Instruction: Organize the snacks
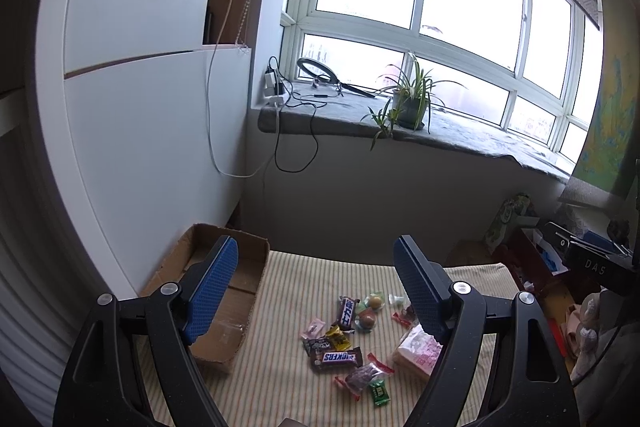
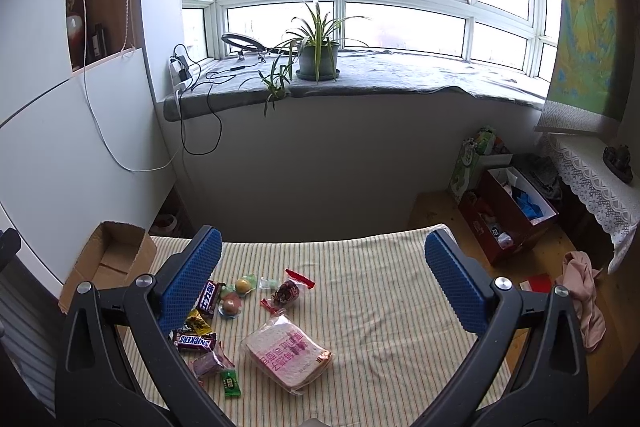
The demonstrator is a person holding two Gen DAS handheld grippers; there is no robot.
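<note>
Both grippers hover above a desk [image 2: 400,327] covered in a striped cloth, neither holding anything. Left gripper [image 1: 316,287] has its fingers spread wide with nothing between the pads; right gripper [image 2: 320,279] likewise wide apart and empty.

Snacks sit in 1 loose cluster toward the left-centre of the desk, none yet in the cardboard box [image 1: 224,307], which stands at the left edge, far-left corner, with its top open. It looks near empty apart from what may be a clear wrapper on its floor.

Cluster contents: a Snickers bar [image 1: 337,357] near the front, long axis running left-right across the desk; a 2nd chocolate bar [image 1: 347,313] behind it, long axis running near-to-far; 2 round jelly cups [image 1: 370,311] beside that; a green candy [image 1: 378,393] at the front; small wrapped sweets around them; a bag of sliced bread [image 2: 287,351] at the right of the cluster, lying flat, biggest item.

Key relation: in the left wrist view the cluster lies below and between the fingers, slightly right of centre, with the box just left of the left finger. In the right wrist view the small sweets fall under the left finger and the bread sits left of centre. Judgement: left gripper is nearer both sweets and box, so it suits the small items; the right is better placed for the bread. The Snickers bar's axis runs roughly along the line between the fingers, so the wrist likely needs turning to close across its width
</note>
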